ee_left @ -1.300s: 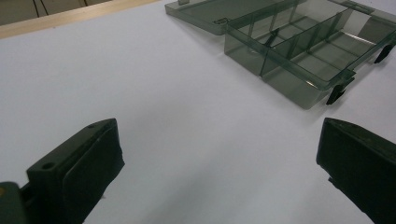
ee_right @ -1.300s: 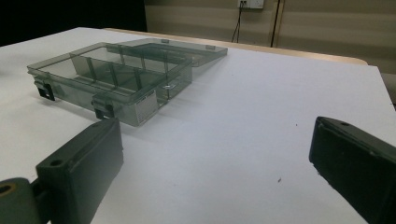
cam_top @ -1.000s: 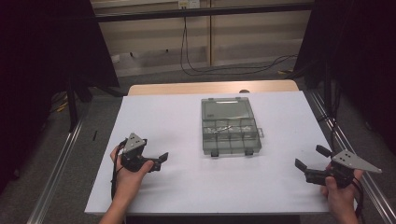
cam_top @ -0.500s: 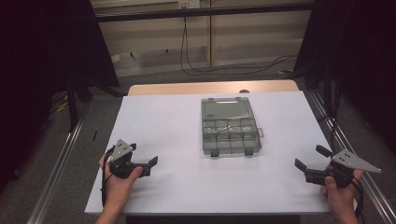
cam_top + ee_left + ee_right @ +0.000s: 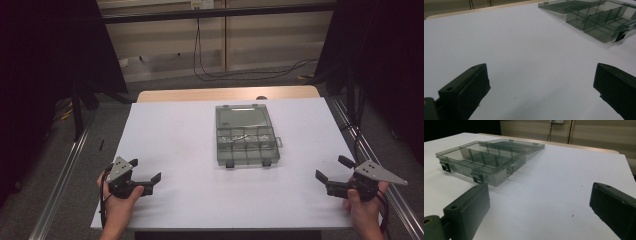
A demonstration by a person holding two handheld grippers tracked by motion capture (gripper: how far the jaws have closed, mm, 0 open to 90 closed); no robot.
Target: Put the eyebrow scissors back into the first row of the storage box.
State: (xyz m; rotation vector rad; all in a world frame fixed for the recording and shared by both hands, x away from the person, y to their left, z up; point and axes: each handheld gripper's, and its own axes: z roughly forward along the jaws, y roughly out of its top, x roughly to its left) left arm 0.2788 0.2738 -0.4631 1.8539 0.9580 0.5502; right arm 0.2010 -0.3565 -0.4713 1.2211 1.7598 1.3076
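Note:
A smoky clear compartment box (image 5: 246, 142) lies in the middle of the white table (image 5: 175, 125), its lid folded flat toward the far side. Some small metal parts (image 5: 235, 138) sit in its middle row of compartments. My left gripper (image 5: 146, 170) is near the front left corner, held in a hand, jaws wide apart and holding nothing. In the left gripper view the box (image 5: 596, 17) is far off at the upper right. My right gripper (image 5: 332, 168) is open at the front right edge. In the right gripper view the box (image 5: 484, 157) lies ahead to the left, with two black latches facing me.
Metal rails (image 5: 60, 190) run along both sides of the table. A wooden strip (image 5: 225, 94) edges the far side. Black cables (image 5: 210, 60) hang against the back wall. Bare white surface surrounds the box on all sides.
My left gripper has drawn back toward the front left corner of the table, away from the box. The right gripper and the box have stayed put.

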